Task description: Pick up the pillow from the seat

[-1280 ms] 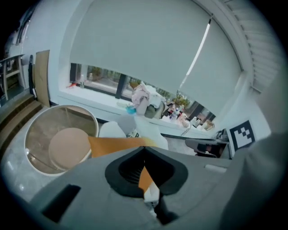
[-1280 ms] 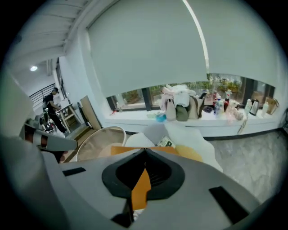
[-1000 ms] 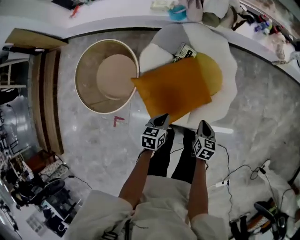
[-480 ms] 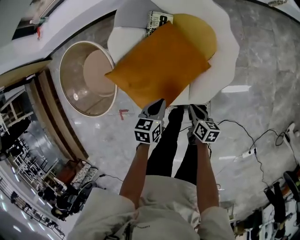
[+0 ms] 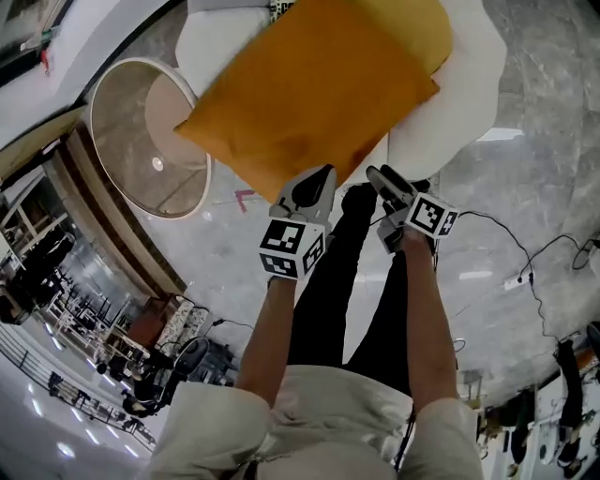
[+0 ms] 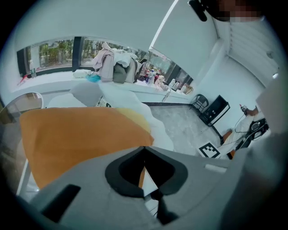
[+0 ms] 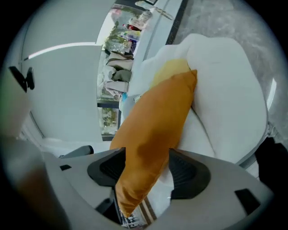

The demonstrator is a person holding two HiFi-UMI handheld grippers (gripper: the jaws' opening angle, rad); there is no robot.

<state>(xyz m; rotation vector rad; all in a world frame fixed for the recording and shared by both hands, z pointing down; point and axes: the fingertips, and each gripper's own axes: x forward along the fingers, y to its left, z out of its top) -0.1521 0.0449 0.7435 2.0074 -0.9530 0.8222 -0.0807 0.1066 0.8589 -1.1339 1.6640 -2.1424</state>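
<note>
Pillow (image 5: 309, 89), orange, square: we find it over the front of the white seat (image 5: 450, 103), tilted. Its near edge hangs past the seat's front rim, and one corner sticks out beyond the seat's left side (as we face it). Its far corner covers part of a paler yellow cushion (image 5: 412, 23) lying on the seat. In the right gripper view the pillow reads edge-on, running from the seat's front toward its back.

L gripper (image 5: 314, 183): at the seat's front, on the pillow's near edge. The left gripper view shows the jaws closed together w/ a thin sliver of orange fabric pinched betw. them. The rest of the pillow spreads away toward the seat's back. We log this as a grip on the pillow.

R gripper (image 5: 386, 178): also at the seat's front, just beside the L one, at the pillow's near corner. Jaws are opening, moderately apart. The pillow's corner stands betw. them and lies against one pad. Lower down, a strip of white shows betw. the fabric and the other pad. No squeeze that we can see.

Other: round beige table (image 5: 131, 159) is near the seat's left side. Person's legs (image 5: 347, 281), black trousers, stand directly in front of the seat on grey marble floor (image 5: 506, 262). Marker cubes (image 5: 291, 251) on both grippers face the head cam.
</note>
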